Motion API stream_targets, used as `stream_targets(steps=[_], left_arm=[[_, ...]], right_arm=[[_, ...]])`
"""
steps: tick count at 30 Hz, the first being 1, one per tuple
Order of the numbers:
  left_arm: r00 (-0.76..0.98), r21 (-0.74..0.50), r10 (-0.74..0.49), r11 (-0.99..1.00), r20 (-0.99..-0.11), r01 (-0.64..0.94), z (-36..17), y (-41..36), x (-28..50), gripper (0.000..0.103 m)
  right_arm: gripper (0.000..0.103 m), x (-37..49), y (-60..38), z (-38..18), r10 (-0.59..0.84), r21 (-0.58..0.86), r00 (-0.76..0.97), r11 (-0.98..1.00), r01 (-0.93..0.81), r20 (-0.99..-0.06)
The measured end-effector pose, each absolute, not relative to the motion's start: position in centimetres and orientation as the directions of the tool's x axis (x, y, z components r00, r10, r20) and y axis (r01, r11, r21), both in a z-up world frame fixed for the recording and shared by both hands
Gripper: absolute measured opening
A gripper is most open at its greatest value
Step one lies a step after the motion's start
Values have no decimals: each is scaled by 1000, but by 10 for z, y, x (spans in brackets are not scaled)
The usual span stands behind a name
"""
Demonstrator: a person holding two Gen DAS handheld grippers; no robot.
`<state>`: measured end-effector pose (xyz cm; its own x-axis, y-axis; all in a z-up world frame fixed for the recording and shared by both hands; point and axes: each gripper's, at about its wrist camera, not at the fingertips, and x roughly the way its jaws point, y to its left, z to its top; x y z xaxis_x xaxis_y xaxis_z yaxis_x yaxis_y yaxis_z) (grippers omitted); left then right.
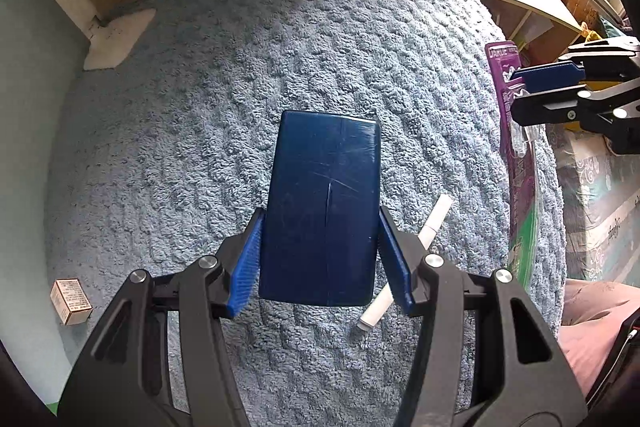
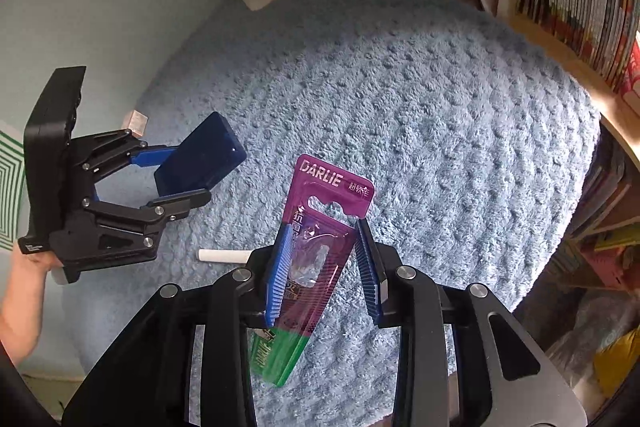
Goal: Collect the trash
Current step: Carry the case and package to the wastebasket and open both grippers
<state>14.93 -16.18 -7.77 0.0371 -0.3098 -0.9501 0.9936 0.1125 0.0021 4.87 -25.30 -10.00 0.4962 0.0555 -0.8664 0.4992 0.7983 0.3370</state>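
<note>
Fluffy blue rug (image 1: 248, 75) underneath, bookshelves beyond. Left gripper (image 1: 320, 251) clamped on dark blue box (image 1: 324, 203), lifted clear of rug. Right gripper (image 2: 320, 267) pinching purple toothbrush packet (image 2: 320, 239), also above rug. Best kept level, grips firm. White roll (image 1: 400, 267) lying on rug, yet to collect.

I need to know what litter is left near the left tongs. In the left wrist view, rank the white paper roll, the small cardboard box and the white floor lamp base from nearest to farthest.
1. White paper roll: on the blue rug, just right of the left tongs.
2. Small cardboard box: on the floor off the rug's left edge.
3. White floor lamp base: far upper left, at the rug's edge.
</note>
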Motion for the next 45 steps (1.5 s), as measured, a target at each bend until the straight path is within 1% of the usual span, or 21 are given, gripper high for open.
stream_targets(steps=[2, 3, 11, 19, 30, 38, 45], left_arm=[[46, 5, -314, 130, -948, 991, -71, -159, 149, 51], [52, 8, -315, 139, -948, 990, -69, -159, 148, 51], [95, 32, -328, 193, -940, 981, -49, -151, 136, 52], [124, 44, -333, 238, -935, 970, -33, -144, 126, 52], [169, 68, -350, 283, -921, 957, -9, -144, 110, 52], [184, 85, -361, 272, -914, 958, 0, -157, 85, 52], [173, 92, -372, 225, -912, 970, 3, -180, 54, 52]], right_arm=[[32, 40, -250, -92, 52, 337, 510, 807, 485, -859], [32, 22, -250, -77, 55, 341, 516, 809, 479, -855], [31, 10, -253, -61, 69, 361, 563, 829, 427, -823], [30, -1, -245, -25, 63, 345, 618, 871, 350, -783], [30, -23, -252, 12, 46, 339, 687, 892, 298, -725], [30, -59, -267, 26, 17, 333, 704, 890, 313, -710], [30, -105, -293, 28, -33, 337, 705, 862, 379, -709]])
